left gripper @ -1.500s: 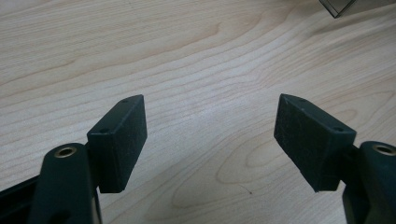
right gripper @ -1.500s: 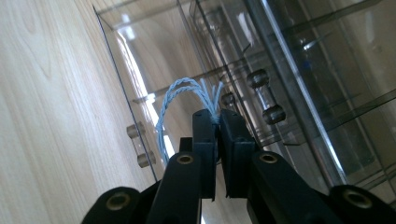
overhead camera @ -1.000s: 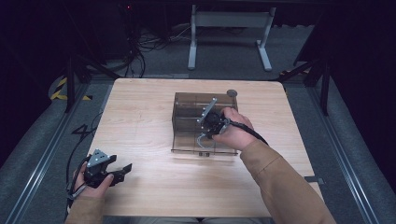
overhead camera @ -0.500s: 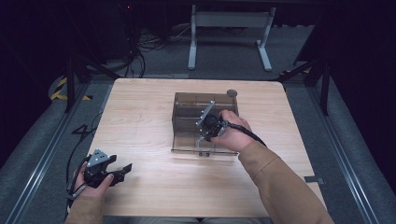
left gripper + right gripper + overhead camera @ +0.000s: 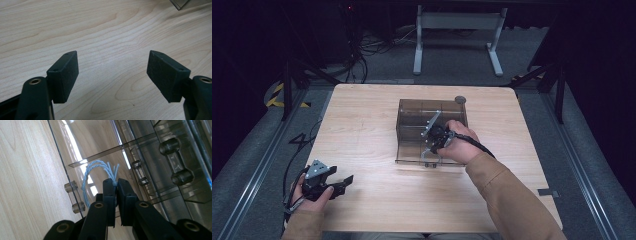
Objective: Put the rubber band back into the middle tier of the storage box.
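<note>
Pale-blue twisted string (image 5: 96, 173), thin and slack, likely to slip free or snag on a divider of the smoky clear organizer box (image 5: 412, 120) if tugged sideways. Pinched between the pressed-together jaws of the right gripper (image 5: 115, 182), loop arching toward upper left. Left gripper (image 5: 112, 72) spread wide over bare wooden table (image 5: 105, 30), lower left in high view.

No readable txt, label, brand or no. is showing anywhere in these views. Only sign-like mark: yellow/black hazard stripes (image 5: 276, 96) are lying on the floor left of the table (image 5: 362, 130), w/ no wording on them.
</note>
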`<state>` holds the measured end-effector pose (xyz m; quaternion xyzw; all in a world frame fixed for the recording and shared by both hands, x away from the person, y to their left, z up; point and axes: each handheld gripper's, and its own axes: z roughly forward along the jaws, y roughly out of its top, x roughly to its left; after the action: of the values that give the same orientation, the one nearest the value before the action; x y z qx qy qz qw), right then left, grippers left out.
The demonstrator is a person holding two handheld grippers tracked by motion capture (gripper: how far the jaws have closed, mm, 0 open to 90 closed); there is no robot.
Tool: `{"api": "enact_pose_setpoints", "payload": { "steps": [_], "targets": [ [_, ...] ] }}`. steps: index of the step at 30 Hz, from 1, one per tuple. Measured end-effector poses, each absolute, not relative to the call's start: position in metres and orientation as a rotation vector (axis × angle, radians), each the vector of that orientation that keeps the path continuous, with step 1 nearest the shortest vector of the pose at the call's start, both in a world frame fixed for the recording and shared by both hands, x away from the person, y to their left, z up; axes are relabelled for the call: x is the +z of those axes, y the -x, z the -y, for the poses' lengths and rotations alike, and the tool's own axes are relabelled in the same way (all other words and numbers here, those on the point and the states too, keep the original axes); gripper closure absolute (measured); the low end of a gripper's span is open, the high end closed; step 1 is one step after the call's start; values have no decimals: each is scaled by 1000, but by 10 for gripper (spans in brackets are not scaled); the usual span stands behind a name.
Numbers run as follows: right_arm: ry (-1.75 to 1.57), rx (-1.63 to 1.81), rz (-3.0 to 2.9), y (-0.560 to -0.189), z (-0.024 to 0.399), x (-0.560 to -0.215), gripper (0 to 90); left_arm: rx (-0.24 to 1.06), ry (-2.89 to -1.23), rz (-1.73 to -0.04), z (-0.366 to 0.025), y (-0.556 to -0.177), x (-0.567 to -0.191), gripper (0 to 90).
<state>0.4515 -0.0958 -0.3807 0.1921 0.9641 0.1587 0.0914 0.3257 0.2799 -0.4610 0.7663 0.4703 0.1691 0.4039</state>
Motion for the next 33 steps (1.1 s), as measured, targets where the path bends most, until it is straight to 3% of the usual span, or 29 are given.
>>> {"api": "enact_pose_setpoints", "payload": {
  "steps": [13,18,25,33],
  "targets": [
    [-571,461,-2866,-451,95,-385,857,432,-1936,-1183,-280,-326,-461,264],
    [-567,478,-2852,-450,96,-385,788,430,-1937,-1184,-280,-326,-461,264],
    [-542,513,-2825,-449,98,-380,767,429,-1936,-1181,-278,-327,-461,264],
    [-526,552,-2802,-444,102,-370,900,424,-1938,-1179,-277,-329,-460,264]
  ]
}}
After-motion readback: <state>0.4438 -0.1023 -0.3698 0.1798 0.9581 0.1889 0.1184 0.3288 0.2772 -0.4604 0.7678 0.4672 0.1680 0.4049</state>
